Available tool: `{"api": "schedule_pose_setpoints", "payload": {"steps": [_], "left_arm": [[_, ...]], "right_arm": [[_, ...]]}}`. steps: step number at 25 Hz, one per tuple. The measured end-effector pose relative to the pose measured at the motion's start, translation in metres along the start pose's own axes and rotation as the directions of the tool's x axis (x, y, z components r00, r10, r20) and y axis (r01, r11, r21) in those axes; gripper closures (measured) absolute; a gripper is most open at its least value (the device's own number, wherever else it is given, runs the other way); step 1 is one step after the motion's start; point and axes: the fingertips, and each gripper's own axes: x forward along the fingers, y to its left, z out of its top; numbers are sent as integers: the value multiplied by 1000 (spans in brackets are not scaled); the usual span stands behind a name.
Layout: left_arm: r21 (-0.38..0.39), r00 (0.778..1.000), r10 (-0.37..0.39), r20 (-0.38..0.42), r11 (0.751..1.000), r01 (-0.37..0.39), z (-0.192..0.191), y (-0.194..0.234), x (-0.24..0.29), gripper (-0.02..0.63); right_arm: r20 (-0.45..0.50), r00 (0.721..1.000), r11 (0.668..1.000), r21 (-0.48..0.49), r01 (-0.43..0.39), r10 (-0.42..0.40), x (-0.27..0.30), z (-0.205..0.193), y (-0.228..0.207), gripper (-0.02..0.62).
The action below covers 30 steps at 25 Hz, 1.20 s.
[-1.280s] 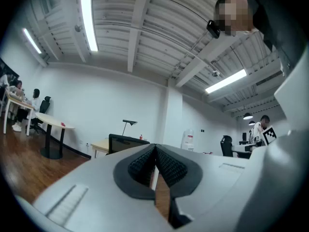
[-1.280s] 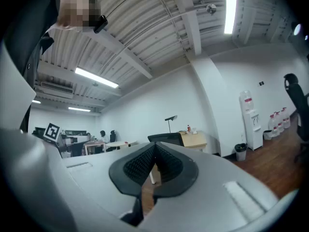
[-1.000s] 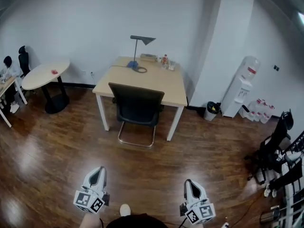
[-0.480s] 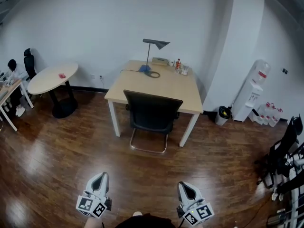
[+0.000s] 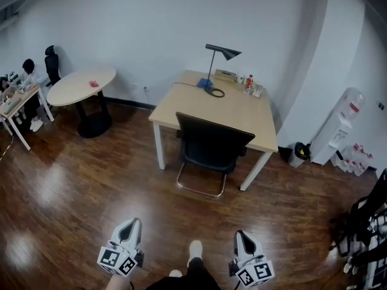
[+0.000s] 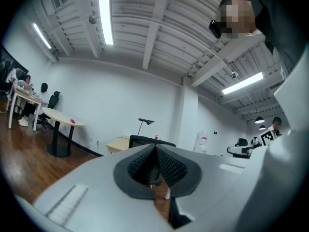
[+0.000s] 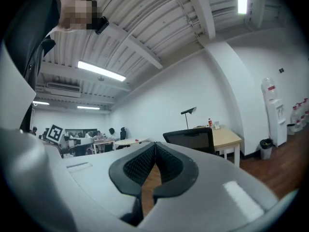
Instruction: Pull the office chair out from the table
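We noted the office chair [image 5: 213, 148] pushed in at the near edge of the table [image 5: 236, 110], its back toward us. A lamp [image 5: 219, 59] stood on the table's far side. Left gripper [image 5: 128, 225] and right gripper [image 5: 243, 237] were well short of the chair, jaws pressed together, empty.

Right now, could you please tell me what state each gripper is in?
Left gripper: closed, holding nothing.
Right gripper: closed, holding nothing.
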Motion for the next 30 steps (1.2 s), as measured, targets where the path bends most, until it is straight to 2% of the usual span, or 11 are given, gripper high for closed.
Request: {"api": "schedule_pose_setpoints", "payload": {"steps": [7, 11, 14, 22, 25, 30], "left_arm": [[24, 998, 57, 8, 998, -57, 6, 20, 51, 604], [56, 998, 50, 26, 997, -52, 22, 21, 99, 604], [67, 999, 18, 32, 998, -20, 26, 9, 138, 604], [54, 999, -40, 3, 998, 40, 5, -21, 223, 604], [63, 998, -59, -31, 996, 61, -3, -26, 245, 604], [104, 995, -91, -38, 990, 95, 1, -26, 283, 604]], "right_arm": [[6, 1000, 999, 33, -26, 25, 70, 5, -48, 580], [46, 997, 997, 43, -62, 60, 114, 27, -72, 580], [36, 996, 996, 38, -84, 83, 134, 31, -94, 580], [5, 1000, 998, 57, -14, 13, 150, 34, -179, 577], [2, 1000, 998, 55, 13, -13, 152, 32, -198, 574], [-5, 999, 997, 62, 42, -42, 169, 26, -220, 566]]}}
